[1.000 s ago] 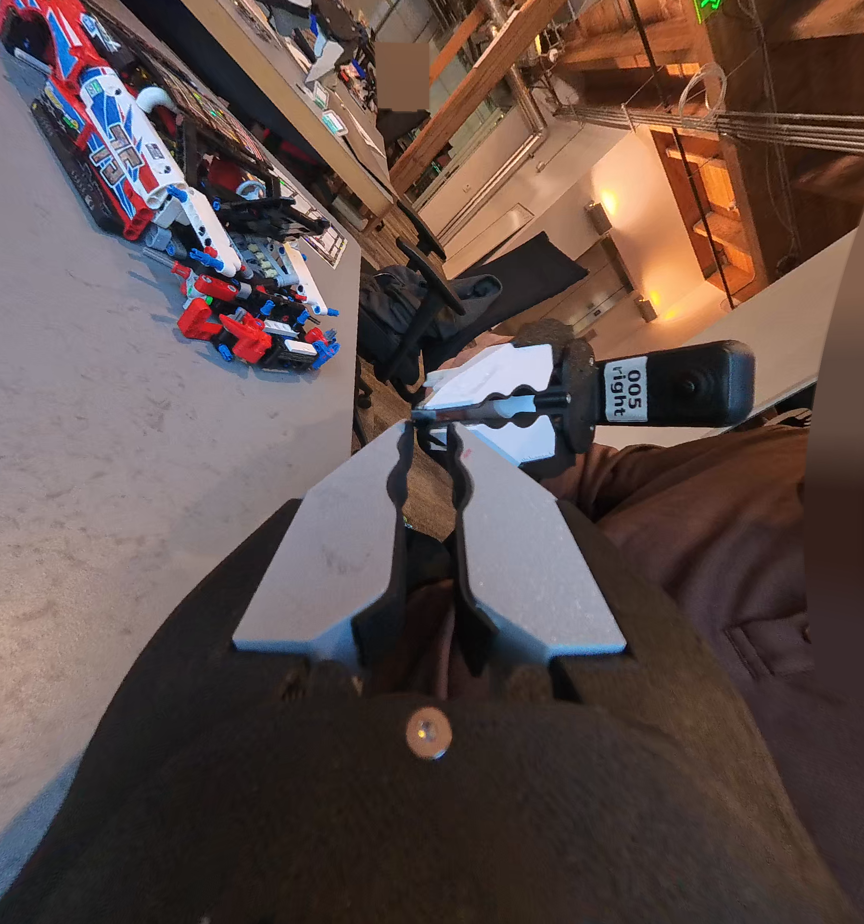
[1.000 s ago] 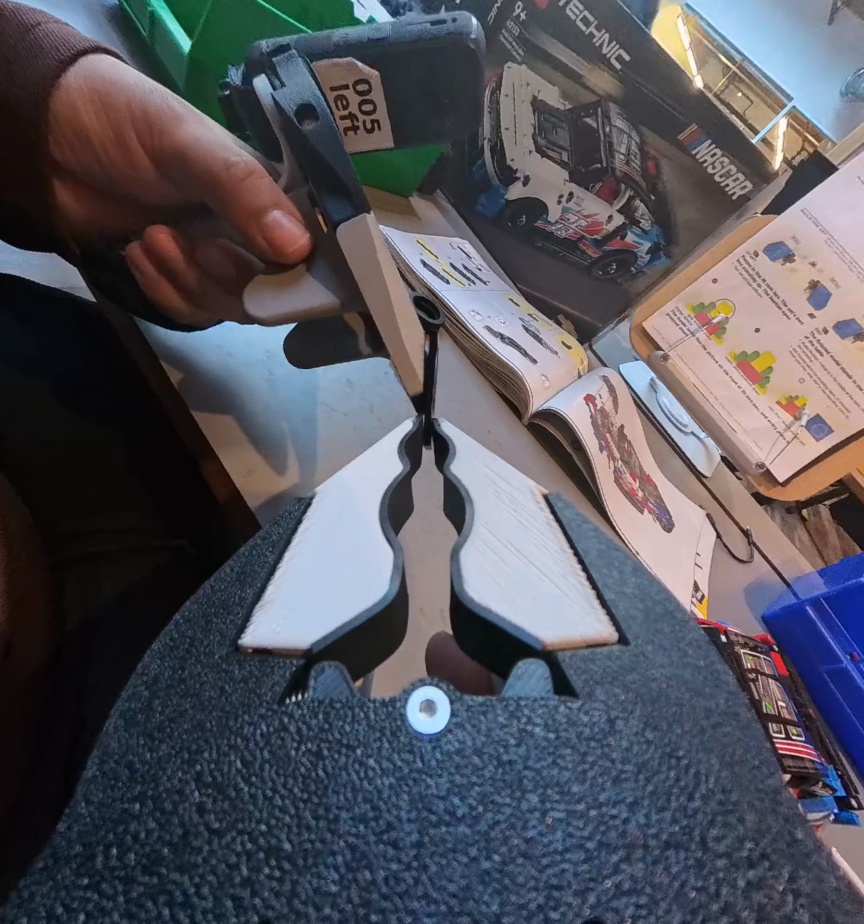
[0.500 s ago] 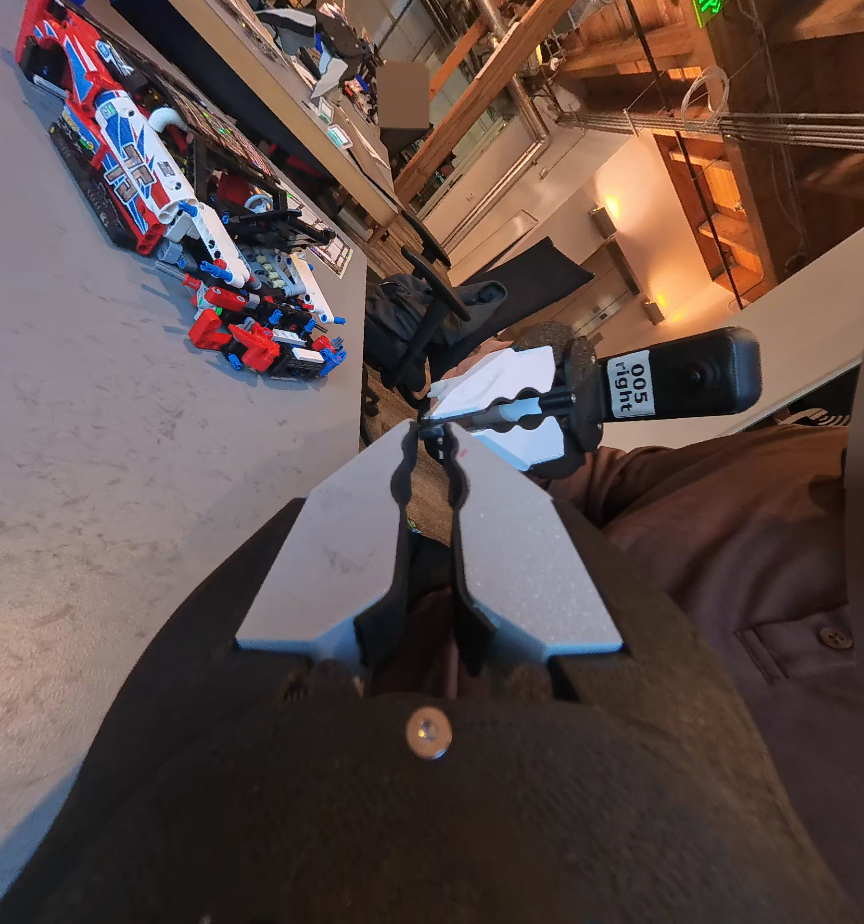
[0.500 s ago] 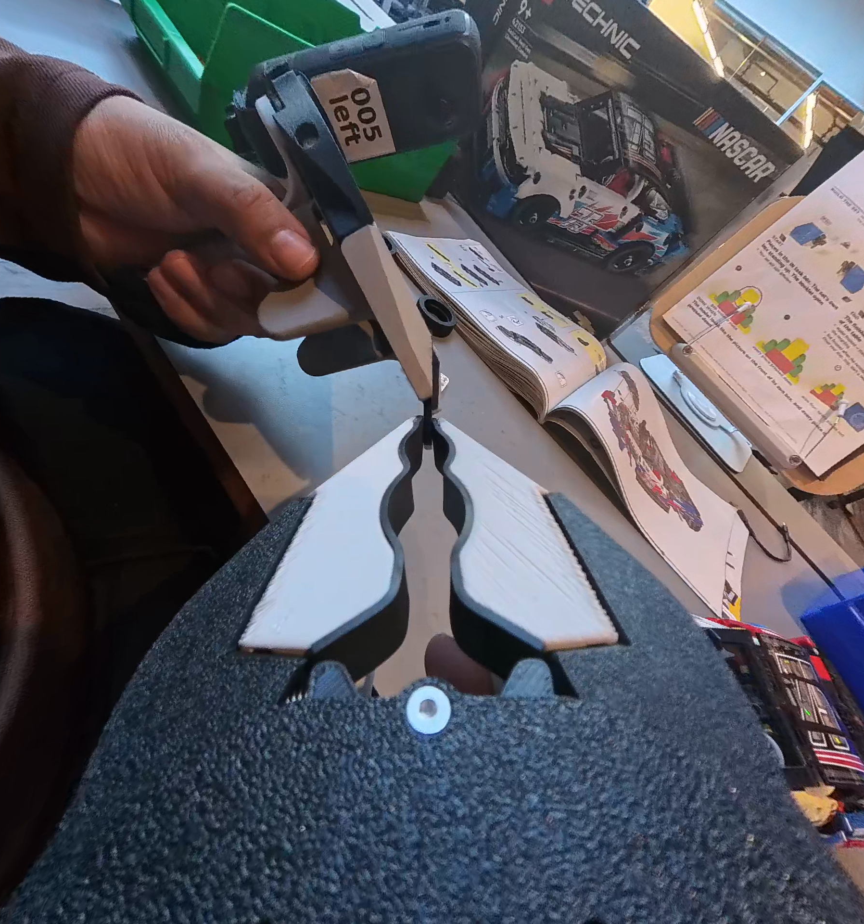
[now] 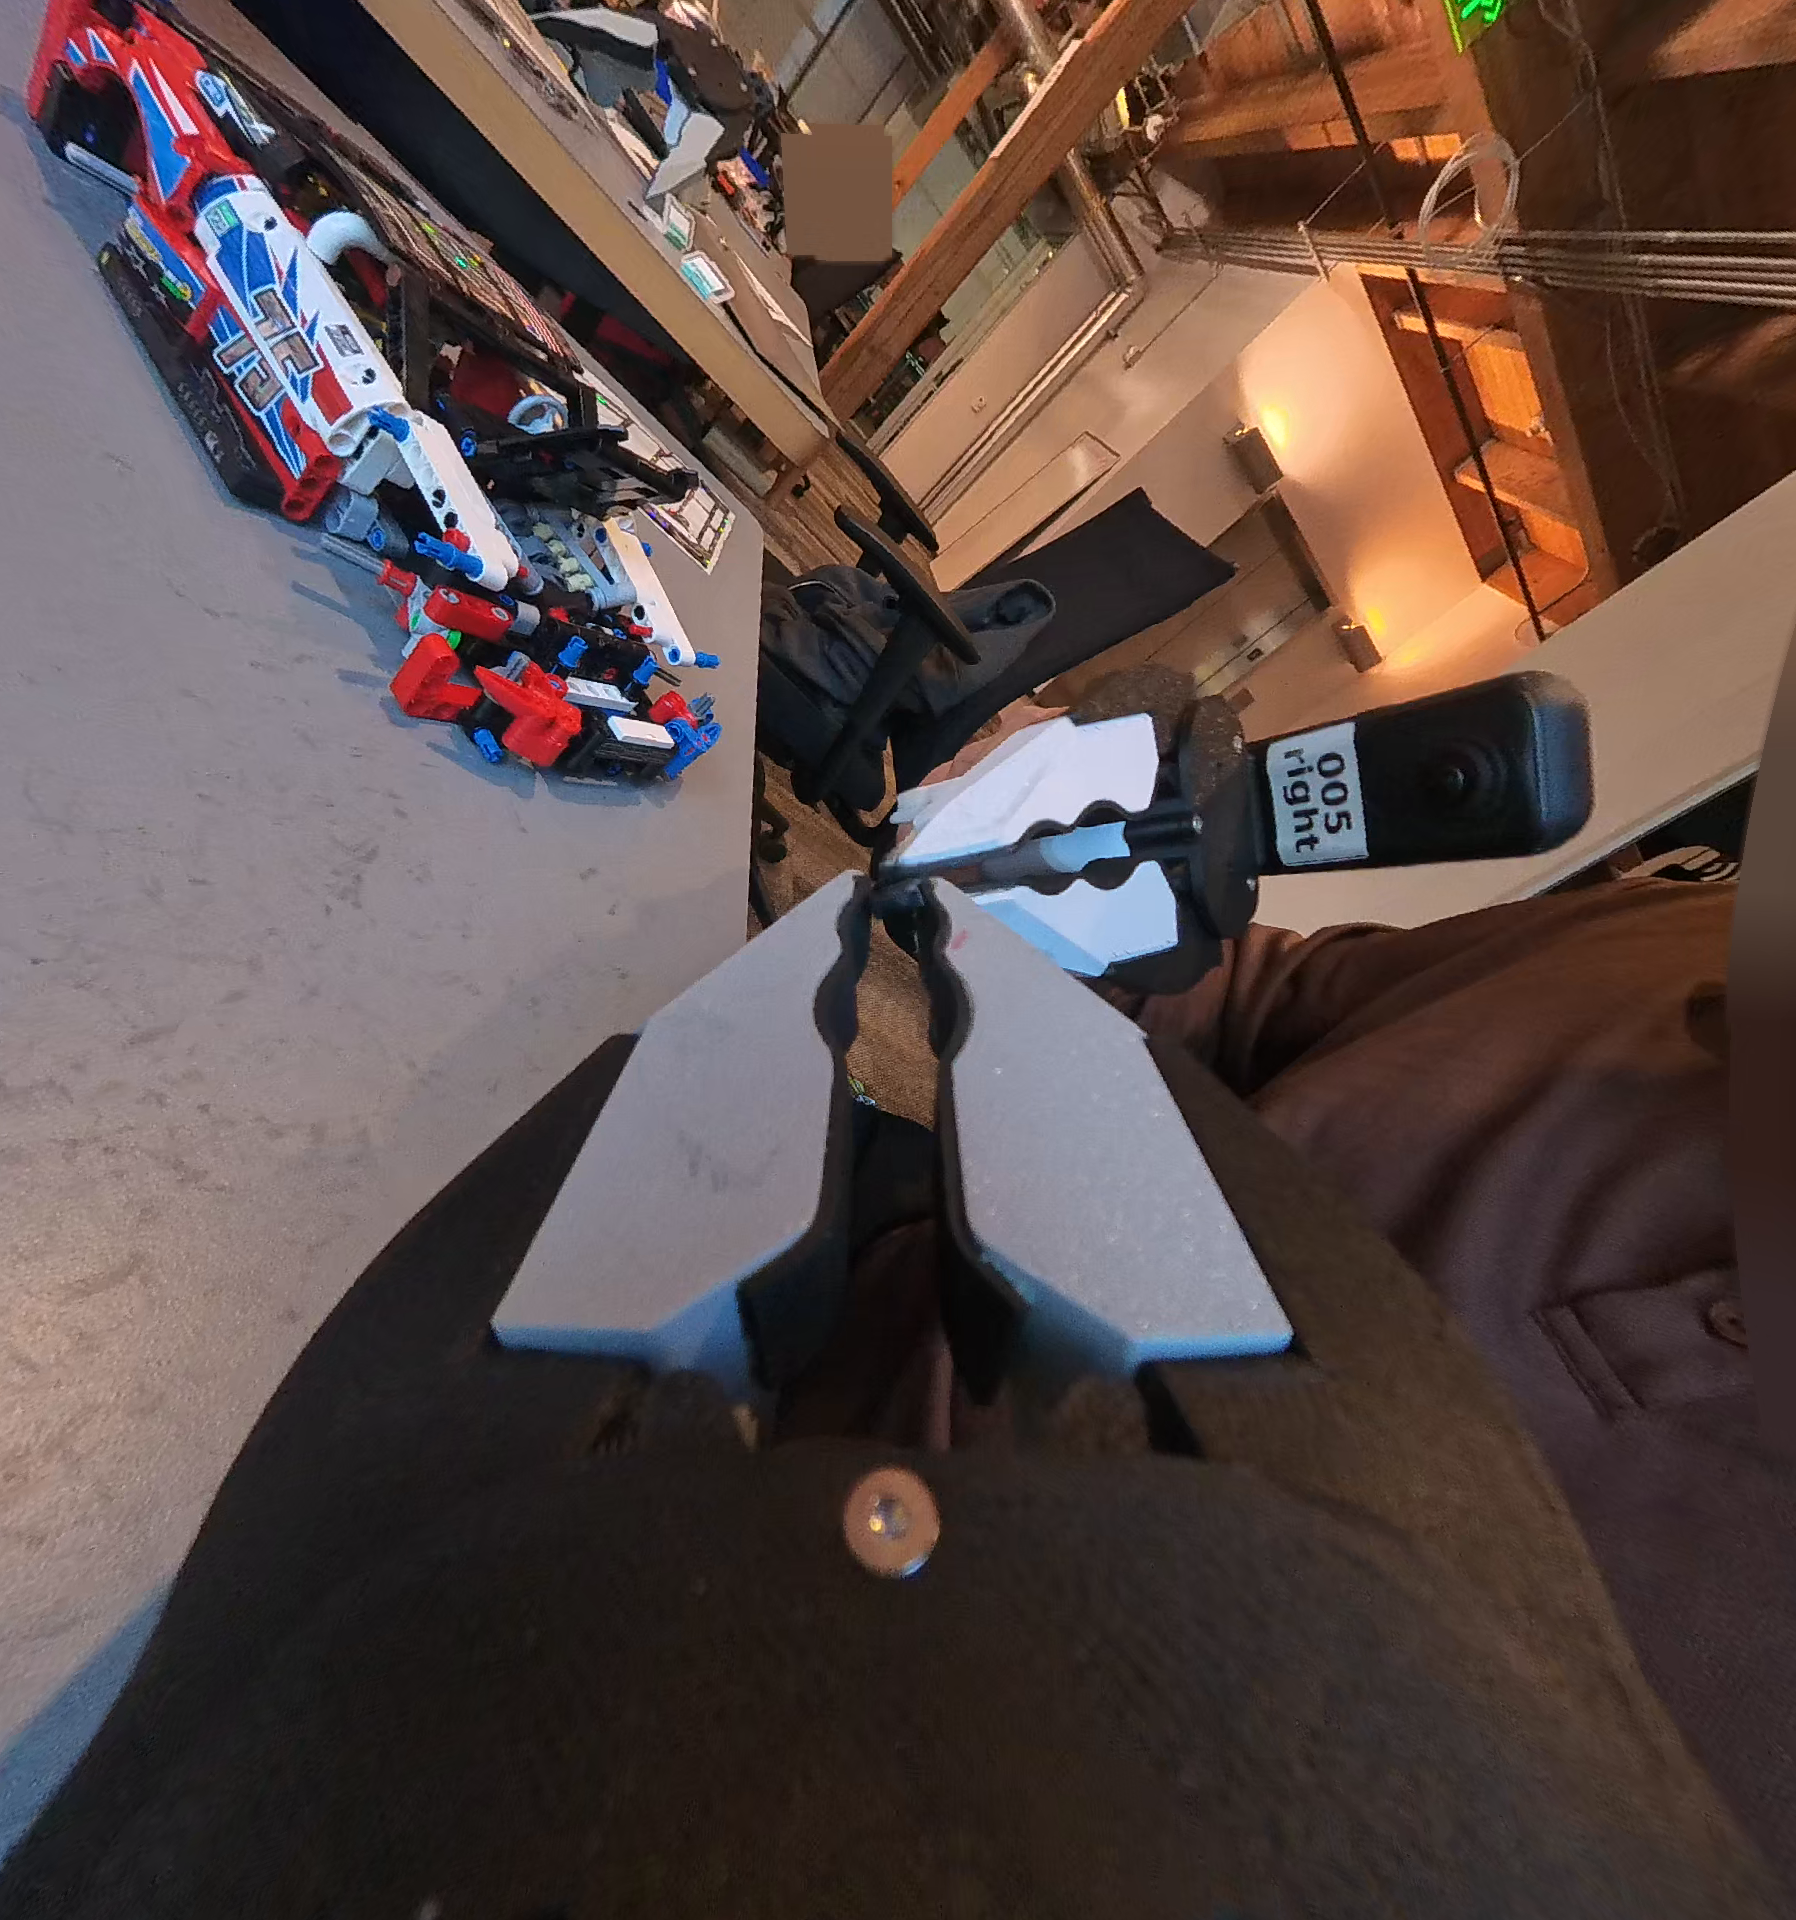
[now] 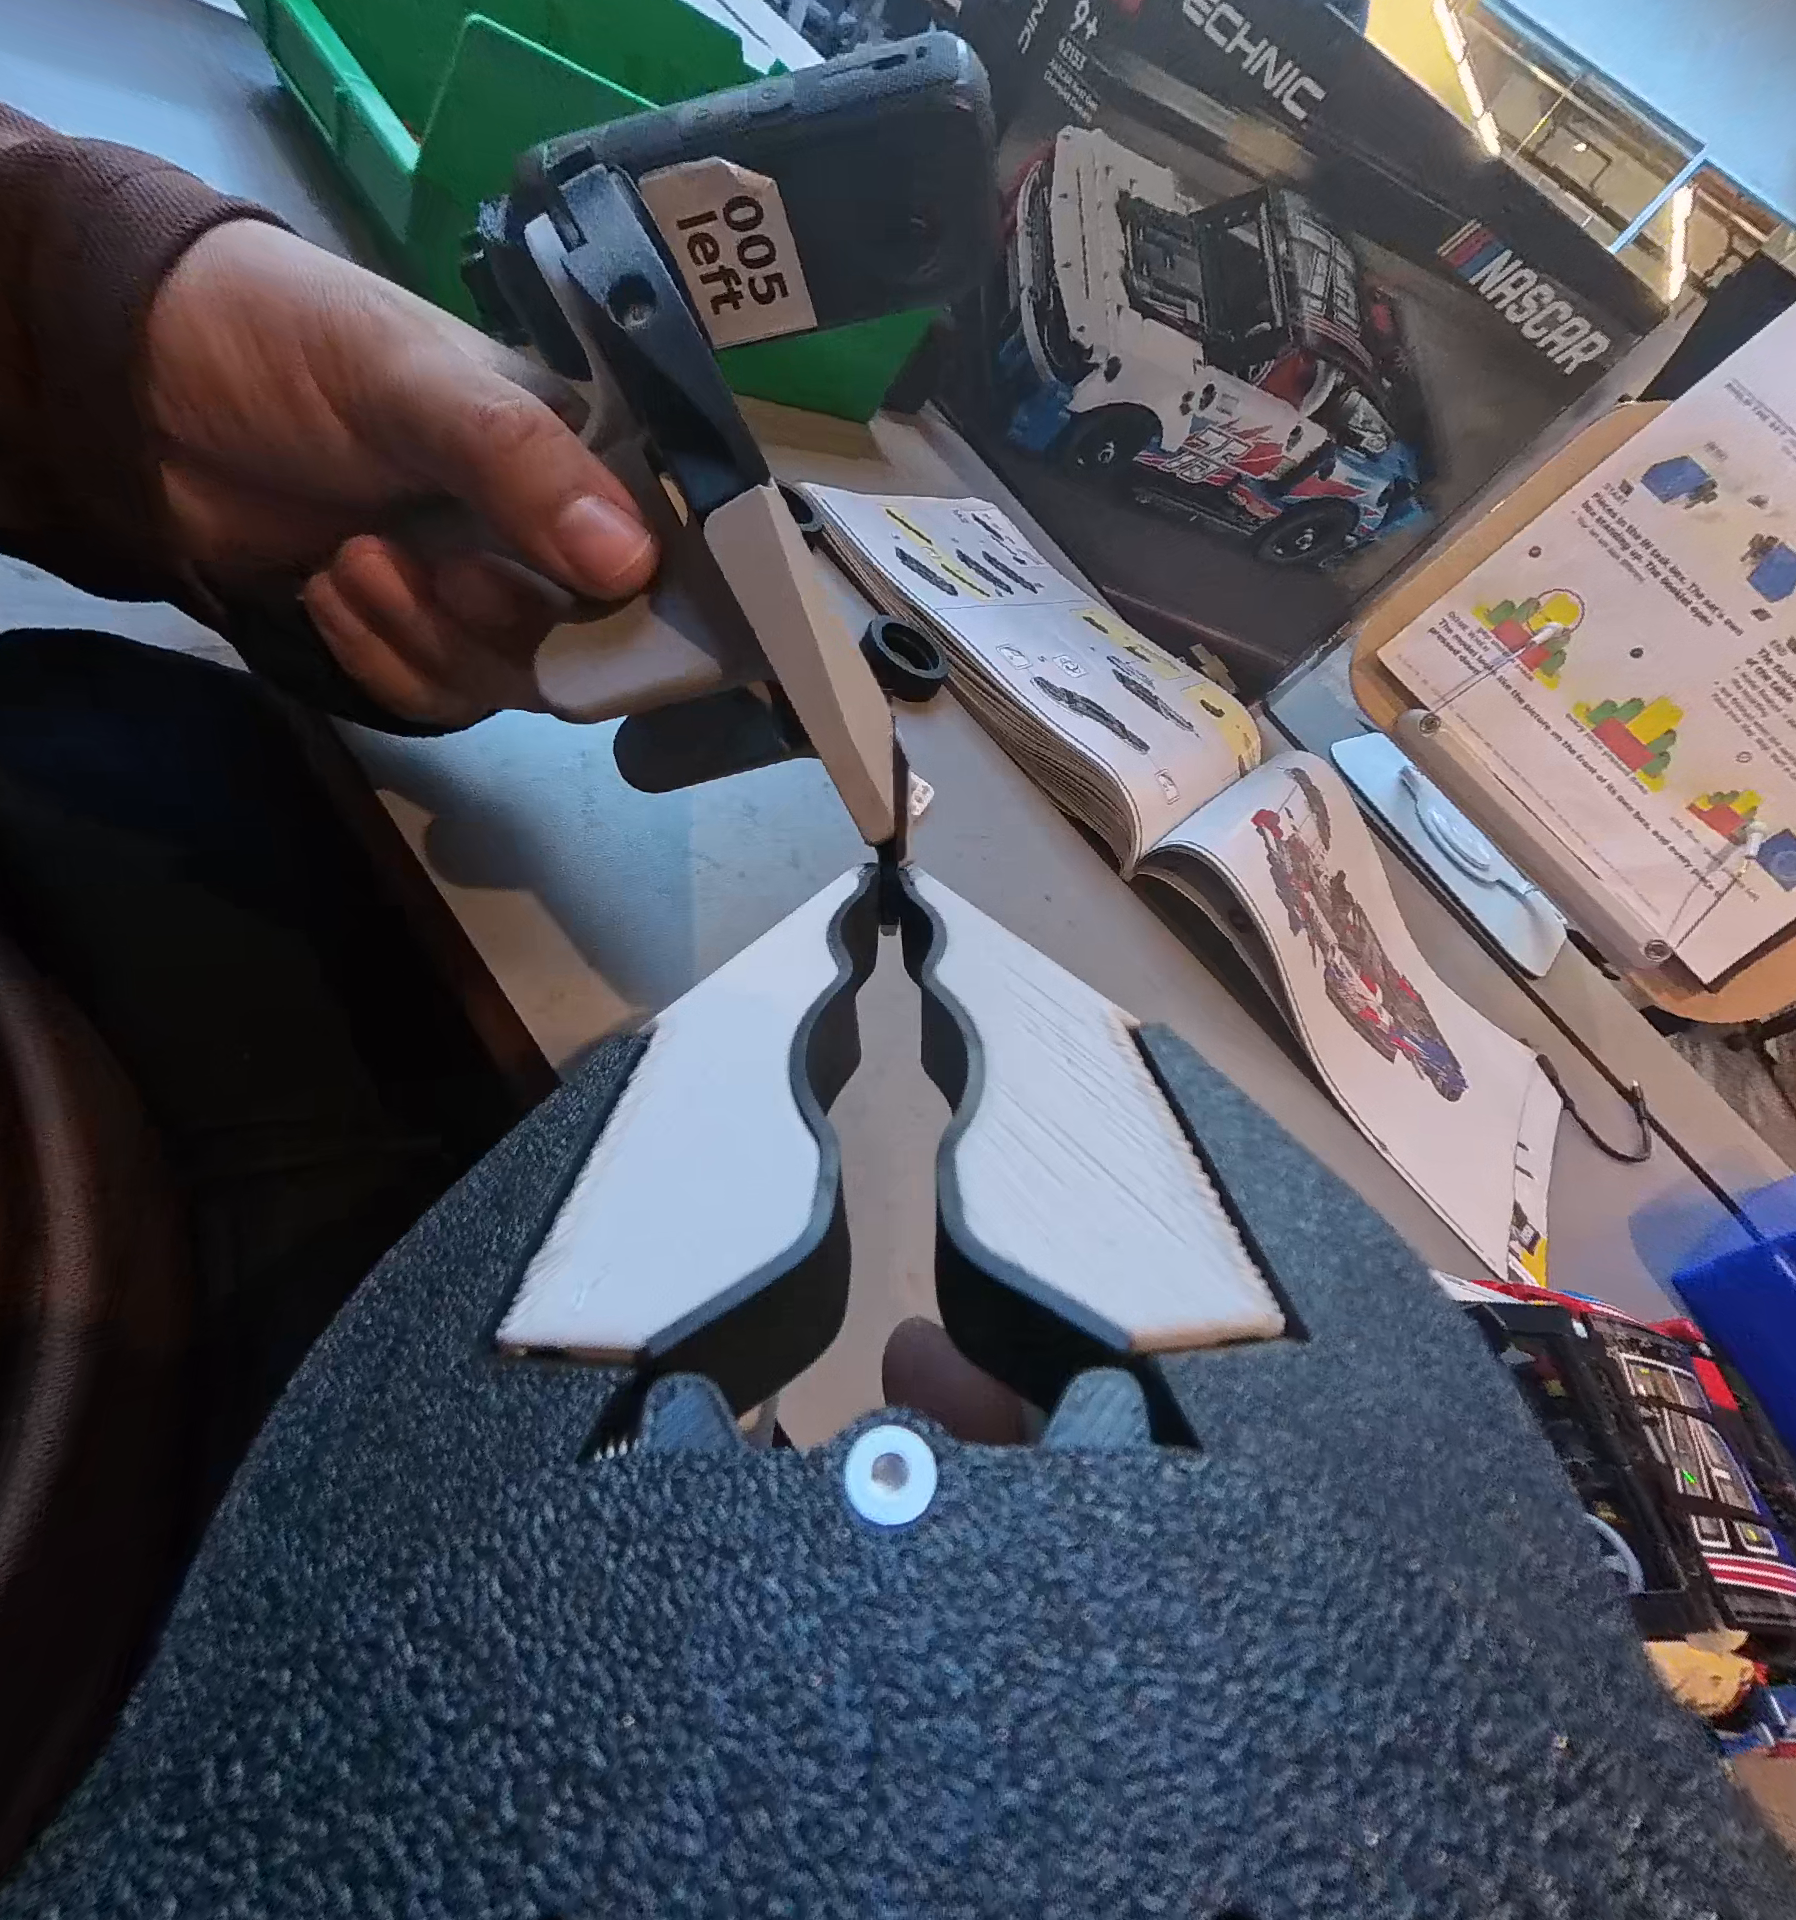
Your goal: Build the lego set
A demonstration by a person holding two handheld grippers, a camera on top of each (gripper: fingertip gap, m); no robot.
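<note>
A thin black rod (image 6: 892, 831) sits at frame centre, its long axis running straight up from the right gripper (image 6: 886, 883), whose tips pinch its lower end. The left gripper (image 6: 878, 821) closes on it from the upper left, apparently clamping the same rod.

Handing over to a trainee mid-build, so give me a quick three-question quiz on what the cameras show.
1. True or false: the right gripper is shut on a thin black piece.
2. The open instruction booklet lies: A) next to the set's box; B) inside a drawer; C) on the floor.
3. Fill in: the part-built car stands on the grey ___.
Key: 1 true; 2 A; 3 table.
</note>
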